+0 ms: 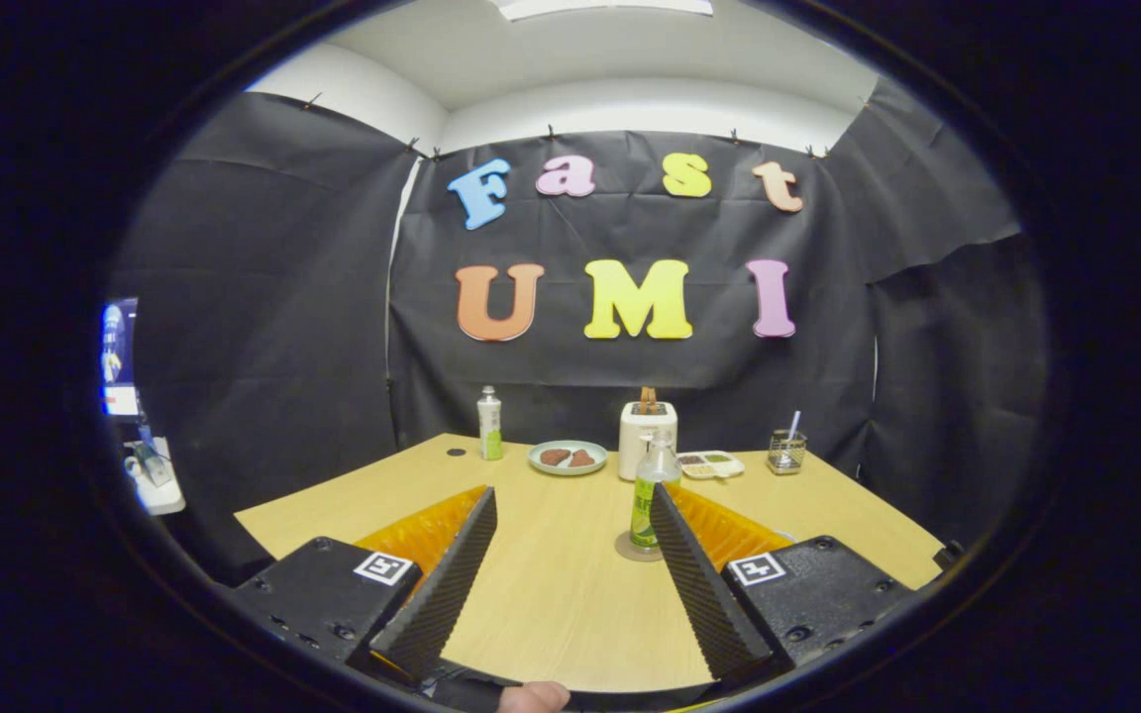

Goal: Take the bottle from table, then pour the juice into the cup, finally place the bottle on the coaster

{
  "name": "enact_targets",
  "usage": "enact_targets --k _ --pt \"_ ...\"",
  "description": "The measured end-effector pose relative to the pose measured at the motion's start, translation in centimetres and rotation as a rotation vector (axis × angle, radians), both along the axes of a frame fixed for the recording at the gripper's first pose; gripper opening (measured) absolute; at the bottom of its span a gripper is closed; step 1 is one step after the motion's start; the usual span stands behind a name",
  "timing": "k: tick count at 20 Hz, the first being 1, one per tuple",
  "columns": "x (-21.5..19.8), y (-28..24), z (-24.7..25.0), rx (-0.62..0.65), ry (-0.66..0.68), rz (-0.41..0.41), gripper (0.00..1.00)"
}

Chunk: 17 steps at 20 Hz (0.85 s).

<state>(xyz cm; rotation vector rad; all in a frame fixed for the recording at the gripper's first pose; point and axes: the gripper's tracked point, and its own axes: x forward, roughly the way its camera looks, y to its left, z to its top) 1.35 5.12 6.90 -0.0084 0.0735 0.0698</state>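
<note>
We see the wooden table spreading out beneath and well beyond the claw, its pale top running from under the fingers to the far edge by the black cloth wall.

Our claw comes next in size. Its two black ribbed fingers stand wide apart, about as far open as they appear able to go, with bare tabletop between them. They hold nothing. Behind each finger sits an orange plate and a black block with a small square marker on top.

Beyond the fingers, toward the far side of the table, a white toaster stands with something brown sticking out of its slot. To its left lies a pale plate with brown pieces on it, and farther left a white and green bottle stands upright. To the toaster's right we see a small tray of food, then a clear glass cup with a straw or stick in it.

The juice bottle stands upright just beside the tip of the right finger, on its inner side; whether they touch we cannot tell. It is clear, with a green label and a white cap, and it sits on the round coaster, whose rim shows around its base.
</note>
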Motion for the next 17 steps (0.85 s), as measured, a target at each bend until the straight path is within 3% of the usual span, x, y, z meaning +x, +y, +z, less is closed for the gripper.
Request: enact_targets --k 17 --pt "0.1 -2.5 1.8 0.015 -0.048 -0.072 1.0"
